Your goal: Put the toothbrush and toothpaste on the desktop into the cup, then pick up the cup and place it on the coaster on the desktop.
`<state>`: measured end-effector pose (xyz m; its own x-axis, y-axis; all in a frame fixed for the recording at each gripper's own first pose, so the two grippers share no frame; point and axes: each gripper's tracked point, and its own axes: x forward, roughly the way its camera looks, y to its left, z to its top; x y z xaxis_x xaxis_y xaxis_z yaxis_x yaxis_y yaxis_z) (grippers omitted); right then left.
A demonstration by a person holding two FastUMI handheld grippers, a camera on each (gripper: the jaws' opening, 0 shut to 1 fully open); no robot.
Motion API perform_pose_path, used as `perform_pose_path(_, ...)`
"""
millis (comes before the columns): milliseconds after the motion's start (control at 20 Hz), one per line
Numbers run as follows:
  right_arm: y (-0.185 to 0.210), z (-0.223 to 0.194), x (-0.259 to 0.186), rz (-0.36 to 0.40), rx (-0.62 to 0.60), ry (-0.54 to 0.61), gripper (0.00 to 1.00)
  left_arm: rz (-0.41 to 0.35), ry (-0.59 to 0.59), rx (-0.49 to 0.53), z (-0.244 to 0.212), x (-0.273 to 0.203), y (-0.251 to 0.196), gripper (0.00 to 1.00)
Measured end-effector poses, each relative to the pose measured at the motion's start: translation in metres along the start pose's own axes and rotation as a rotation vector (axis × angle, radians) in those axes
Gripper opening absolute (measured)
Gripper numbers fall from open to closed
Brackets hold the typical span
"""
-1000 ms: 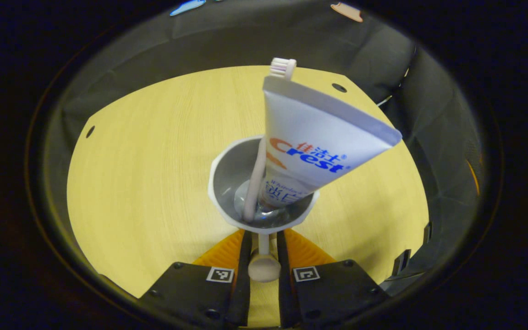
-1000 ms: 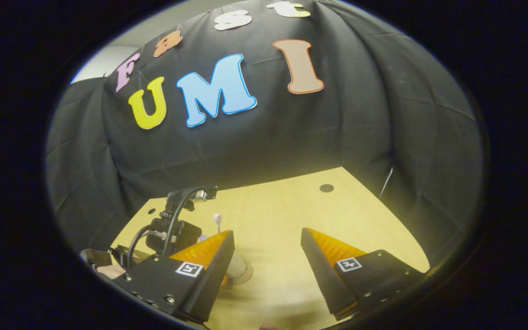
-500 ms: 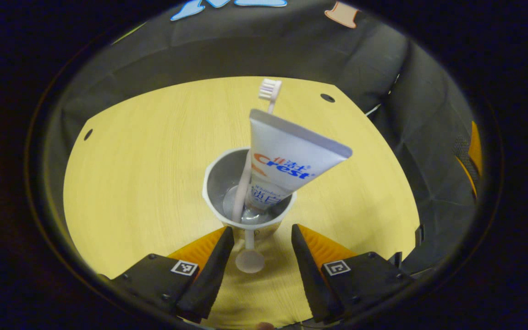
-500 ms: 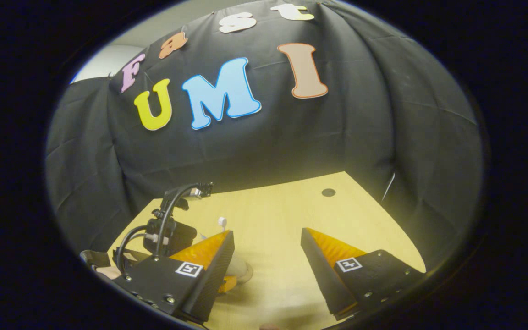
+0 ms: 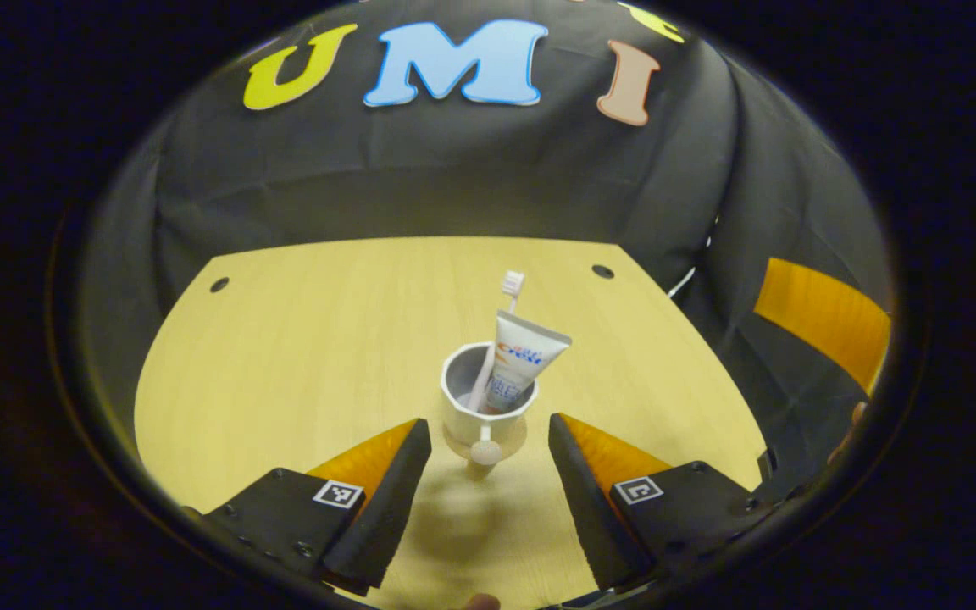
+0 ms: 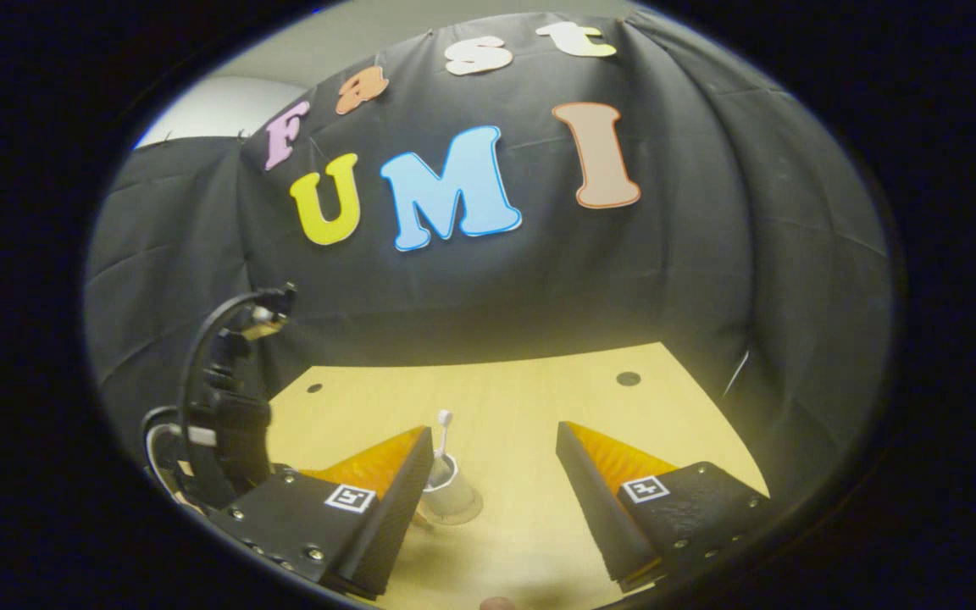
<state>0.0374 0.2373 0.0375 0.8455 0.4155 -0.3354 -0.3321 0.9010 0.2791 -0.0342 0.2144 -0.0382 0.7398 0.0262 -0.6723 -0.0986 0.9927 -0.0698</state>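
Standing: cup (image 5: 485, 405) upright on the coaster (image 5: 488, 442), mid-desk (image 5: 302, 356); looks like the final spot the task asks for
Contents: toothbrush (image 5: 498, 337) stands bristles-up; toothpaste (image 5: 518, 368) leans right on the rim, cap down, probably kept from tipping by the wall
Cup looks: white, faceted, with a knobbed handle facing near
Left gripper (image 5: 483, 474): jaws wide, nothing held, just near of the cup; likely freed so the cup stands alone
Right gripper (image 6: 495, 483): jaws wide, nothing held; cup beyond its left finger
Judgement: task seems finished
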Motion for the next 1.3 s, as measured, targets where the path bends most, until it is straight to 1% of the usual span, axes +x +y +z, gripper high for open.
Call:
perform_pose_path(150,0.007,0.004,-0.006,-0.006,-0.02,-0.024,0.9,0.024,-0.161,0.007,0.029,-0.032,0.013,0.92)
perform_pose_path(400,0.018,0.012,-0.018,-0.042,-0.061,-0.074,0.9,0.056,-0.416,0.052,0.082,-0.083,0.03,0.92)
perform_pose_path(600,0.024,0.025,-0.028,-0.085,-0.096,-0.142,0.9,0.076,-0.523,0.056,0.101,-0.109,0.043,0.91)
perform_pose_path(700,0.027,0.029,-0.031,-0.102,-0.096,-0.167,0.9,0.082,-0.559,0.061,0.108,-0.121,0.052,0.92)
perform_pose_path(900,0.032,0.039,-0.034,-0.152,-0.138,-0.215,0.9,0.063,-0.594,0.04,0.118,-0.121,0.061,0.92)
perform_pose_path(1000,0.037,0.046,-0.038,-0.165,-0.145,-0.231,0.9,0.05,-0.604,0.038,0.124,-0.122,0.066,0.91)
perform_pose_path(1250,0.043,0.06,-0.046,-0.194,-0.126,-0.265,0.9,0.032,-0.632,0.066,0.13,-0.134,0.063,0.92)
perform_pose_path(1300,0.044,0.063,-0.047,-0.199,-0.126,-0.269,0.9,0.028,-0.631,0.067,0.132,-0.133,0.063,0.9)
